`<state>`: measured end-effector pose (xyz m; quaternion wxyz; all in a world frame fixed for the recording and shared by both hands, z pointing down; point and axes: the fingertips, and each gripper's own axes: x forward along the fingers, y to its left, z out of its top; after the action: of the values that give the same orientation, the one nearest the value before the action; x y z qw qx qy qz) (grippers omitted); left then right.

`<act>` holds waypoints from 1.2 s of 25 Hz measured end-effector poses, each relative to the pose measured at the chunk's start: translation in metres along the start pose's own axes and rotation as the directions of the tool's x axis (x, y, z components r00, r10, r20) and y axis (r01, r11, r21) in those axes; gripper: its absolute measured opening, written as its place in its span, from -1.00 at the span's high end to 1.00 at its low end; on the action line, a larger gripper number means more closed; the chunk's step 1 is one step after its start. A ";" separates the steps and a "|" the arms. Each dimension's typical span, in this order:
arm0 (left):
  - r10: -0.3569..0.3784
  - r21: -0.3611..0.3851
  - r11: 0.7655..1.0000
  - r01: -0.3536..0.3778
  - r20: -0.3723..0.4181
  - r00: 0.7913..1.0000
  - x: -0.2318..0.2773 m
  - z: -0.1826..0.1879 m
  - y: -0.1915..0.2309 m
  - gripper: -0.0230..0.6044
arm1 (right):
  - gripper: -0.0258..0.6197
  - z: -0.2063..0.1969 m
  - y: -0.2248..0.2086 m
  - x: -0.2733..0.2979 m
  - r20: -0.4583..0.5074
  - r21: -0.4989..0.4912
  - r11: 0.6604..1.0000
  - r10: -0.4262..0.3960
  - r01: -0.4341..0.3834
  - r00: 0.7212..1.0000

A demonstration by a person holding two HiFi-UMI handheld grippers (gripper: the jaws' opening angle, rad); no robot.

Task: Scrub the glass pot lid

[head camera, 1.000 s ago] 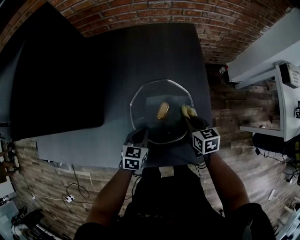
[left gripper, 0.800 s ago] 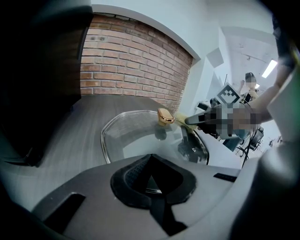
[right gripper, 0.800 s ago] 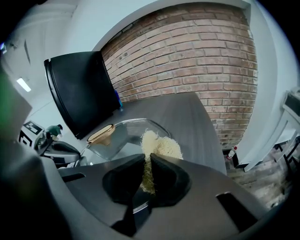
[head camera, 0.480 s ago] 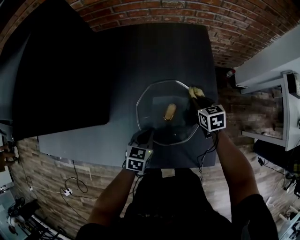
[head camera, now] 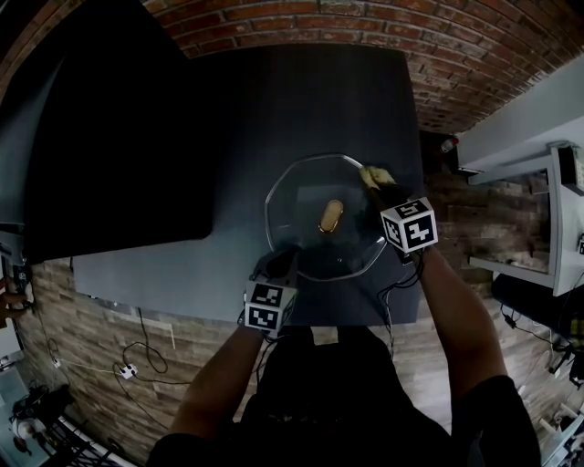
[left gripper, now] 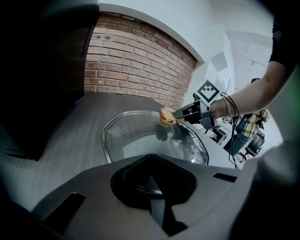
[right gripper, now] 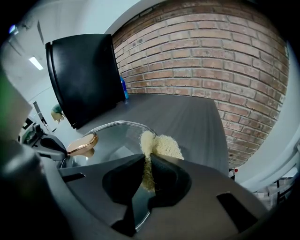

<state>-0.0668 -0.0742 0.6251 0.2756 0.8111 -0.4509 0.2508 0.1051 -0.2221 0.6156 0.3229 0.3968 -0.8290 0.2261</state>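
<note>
The glass pot lid point(head camera: 301, 196) lies on the dark counter point(head camera: 301, 100), its gold knob point(head camera: 330, 216) at the middle. My left gripper point(head camera: 281, 261) is shut on the lid's near rim; in the left gripper view the jaws point(left gripper: 151, 180) close over the rim of the lid point(left gripper: 136, 138). My right gripper point(head camera: 376, 187) is shut on a yellow sponge point(head camera: 370, 173), which rests on the lid's far right rim. In the right gripper view the sponge point(right gripper: 159, 144) sticks out of the jaws point(right gripper: 147, 173) onto the lid point(right gripper: 112, 136), right of the knob point(right gripper: 82, 143).
A large black box point(head camera: 119, 137) covers the counter's left side. A brick wall point(head camera: 365, 18) runs behind the counter and below its front edge. A white shelf unit point(head camera: 529, 119) stands off to the right. A blue bottle point(right gripper: 123, 89) stands beside the black box.
My right gripper has carried the sponge from the lid's near right part out to its far right rim. The left gripper has stayed on the near rim.
</note>
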 end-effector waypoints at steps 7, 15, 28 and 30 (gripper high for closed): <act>0.007 -0.009 1.000 -0.007 0.010 1.000 0.000 0.001 0.003 0.82 | 0.79 -0.019 0.034 -0.021 0.006 -0.010 1.000 0.029 -0.029 1.000; 0.003 -0.023 1.000 -0.003 -0.004 1.000 -0.001 0.001 0.001 0.82 | 0.79 -0.041 0.087 -0.042 0.026 0.048 0.997 0.058 -0.059 0.998; -0.011 -0.036 0.999 0.011 0.001 1.000 0.000 0.001 0.000 0.82 | 0.79 -0.050 0.199 -0.030 0.004 0.033 0.975 0.220 -0.220 0.976; -0.014 -0.039 0.999 0.015 0.004 1.000 0.001 0.001 0.000 0.82 | 0.79 -0.049 0.212 -0.024 0.004 0.012 0.972 0.236 -0.236 0.972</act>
<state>-0.0664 -0.0757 0.6251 0.2921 0.8093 -0.4503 0.2385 -0.0367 -0.0554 0.6074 0.2904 0.2977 -0.8692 0.2675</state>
